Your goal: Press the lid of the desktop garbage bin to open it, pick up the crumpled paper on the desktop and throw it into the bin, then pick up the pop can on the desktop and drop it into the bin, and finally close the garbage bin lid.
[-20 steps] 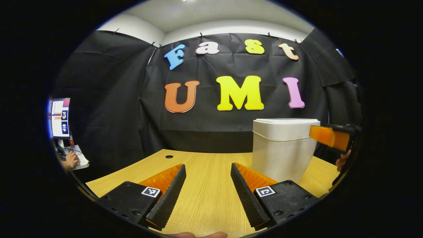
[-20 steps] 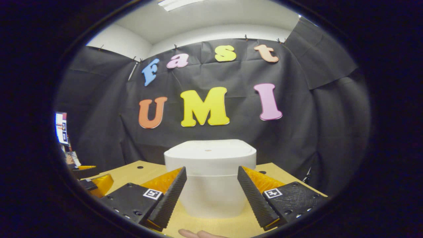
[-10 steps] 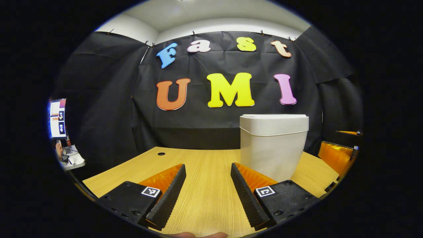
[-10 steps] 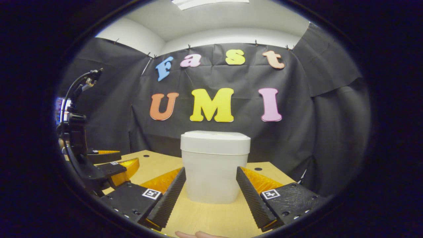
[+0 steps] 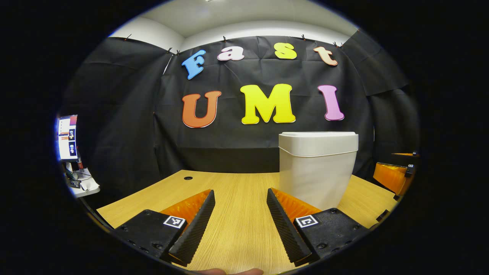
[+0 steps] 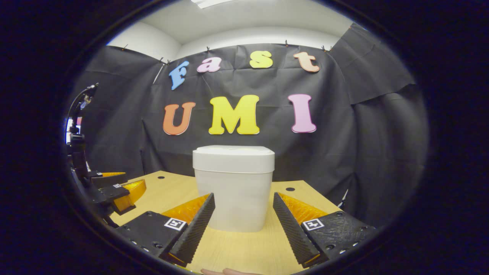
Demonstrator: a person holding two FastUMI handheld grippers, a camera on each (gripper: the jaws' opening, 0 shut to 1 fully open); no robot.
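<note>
A white garbage bin (image 5: 317, 168) with its lid (image 5: 318, 137) down stands on the wooden desk (image 5: 237, 214), ahead and to the right of my left gripper (image 5: 240, 223), which is open and holds nothing. In the right gripper view the same bin (image 6: 233, 187) stands straight ahead, just beyond my right gripper (image 6: 243, 227), also open and holding nothing. The bin's lid (image 6: 233, 152) looks flat and closed. The right gripper (image 5: 393, 177) appears at the far right edge of the left gripper view. The left gripper (image 6: 114, 189) shows at the left of the right gripper view.
The desk has small round cable holes (image 5: 188, 178) near its back edge (image 6: 290, 189). A monitor (image 5: 68, 136) and a side table with clutter (image 5: 82, 183) stand beyond the desk's left edge. A cable arches above the left gripper (image 6: 78, 103).
My right gripper has dropped from above the bin's lid to desk level and backed away from the bin. The left gripper has barely moved. A hand at the side table has gone.
</note>
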